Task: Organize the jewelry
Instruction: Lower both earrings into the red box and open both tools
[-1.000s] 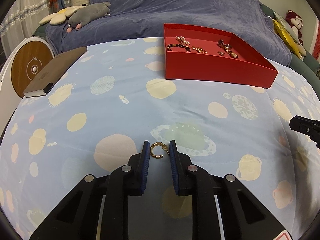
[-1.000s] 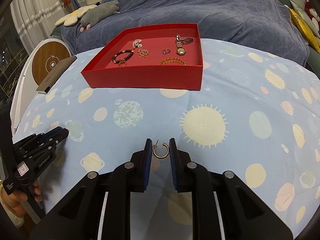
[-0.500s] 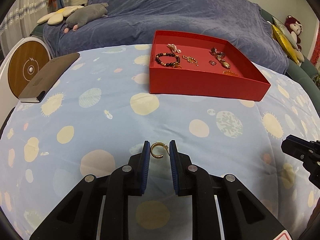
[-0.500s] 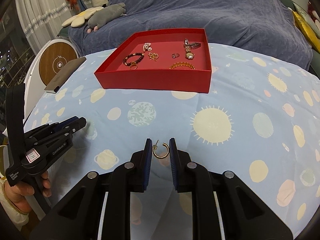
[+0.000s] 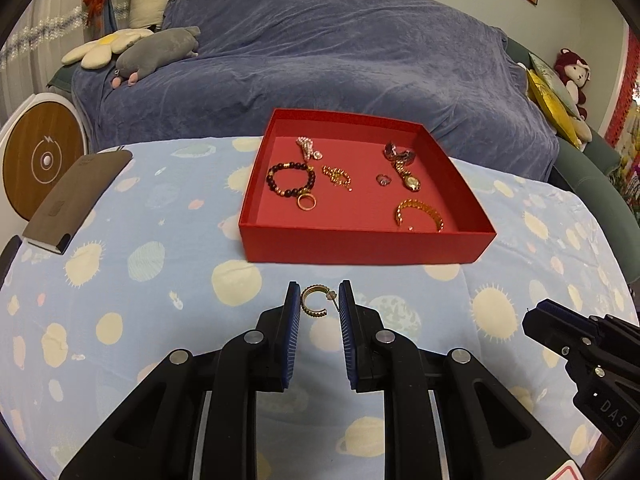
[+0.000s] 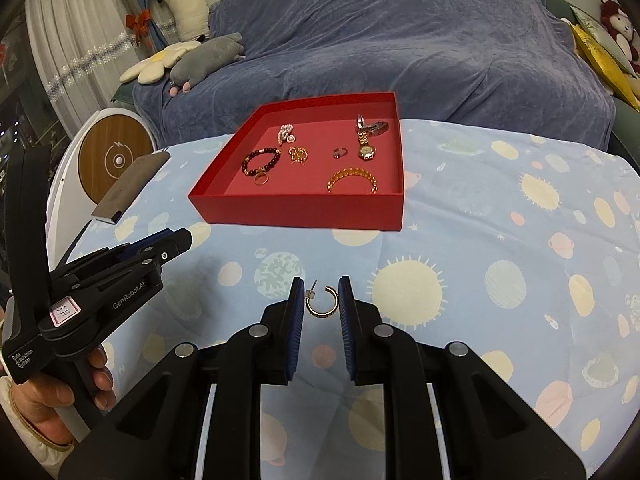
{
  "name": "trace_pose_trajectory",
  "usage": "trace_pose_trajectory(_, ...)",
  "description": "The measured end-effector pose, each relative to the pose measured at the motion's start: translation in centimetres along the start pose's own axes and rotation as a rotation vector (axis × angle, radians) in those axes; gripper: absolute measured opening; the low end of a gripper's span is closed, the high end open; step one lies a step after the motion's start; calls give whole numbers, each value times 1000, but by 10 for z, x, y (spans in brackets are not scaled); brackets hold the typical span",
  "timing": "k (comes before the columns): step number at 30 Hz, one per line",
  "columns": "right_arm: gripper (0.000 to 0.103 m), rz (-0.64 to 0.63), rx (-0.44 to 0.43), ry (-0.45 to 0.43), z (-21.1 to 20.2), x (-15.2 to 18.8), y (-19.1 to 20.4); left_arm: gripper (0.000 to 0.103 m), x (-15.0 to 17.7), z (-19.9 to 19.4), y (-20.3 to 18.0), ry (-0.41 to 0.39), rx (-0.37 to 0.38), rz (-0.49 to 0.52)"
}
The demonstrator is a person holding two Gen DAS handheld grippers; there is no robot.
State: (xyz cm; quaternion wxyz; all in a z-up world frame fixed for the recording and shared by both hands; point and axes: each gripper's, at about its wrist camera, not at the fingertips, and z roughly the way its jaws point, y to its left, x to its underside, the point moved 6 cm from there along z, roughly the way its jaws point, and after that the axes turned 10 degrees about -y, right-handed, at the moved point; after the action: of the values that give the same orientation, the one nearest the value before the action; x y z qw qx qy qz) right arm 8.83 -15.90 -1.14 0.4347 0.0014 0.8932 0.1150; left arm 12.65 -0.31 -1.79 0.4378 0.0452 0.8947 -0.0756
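A sofa (image 5: pixel 340 60) under a blue throw fills the far side, with plush toys at its left end. Nearer lies the table (image 5: pixel 160 240), covered in a pale cloth printed with suns and planets; a brown notebook (image 5: pixel 76 200) sits at its far left edge.

On the far middle of the cloth stands the red tray (image 5: pixel 360 246), open-topped and low-walled, which makes it easy to drop pieces in from above. It already holds a bead bracelet (image 5: pixel 290 179), a gold ring (image 5: pixel 306 201) touching that bracelet's near side, a small chain (image 5: pixel 337 175), a watch (image 5: pixel 406 174), a gold bangle (image 5: pixel 420 212) near the front right, and a few smaller pieces too fine to name.

The left gripper (image 5: pixel 319 304) hangs above the cloth just short of the tray's near wall, clamped on a gold hoop (image 5: pixel 314 300). The hoop is pinched across its width, so it stands between the pads and cannot roll out. The right gripper (image 6: pixel 321 304) is to its right, also short of the tray, gripping a second hoop (image 6: pixel 323 302) the same way, post pointing up-left.

Both earrings look like a pair, probably carried together so they land side by side in the tray's open near strip.
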Motion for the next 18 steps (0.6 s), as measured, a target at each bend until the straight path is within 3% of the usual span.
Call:
trace_pose_trajectory(7, 17, -4, 9, -51, 22, -47, -6, 17, -48, 18, -10, -46, 30, 44)
trace_pose_trajectory(13, 17, -22, 19, -54, 66, -82, -10, 17, -84, 60, -9, -52, 37, 37)
trace_pose_trajectory(18, 17, -12, 17, -37, 111, -97, -12, 17, -95, 101, -9, -23, 46, 10)
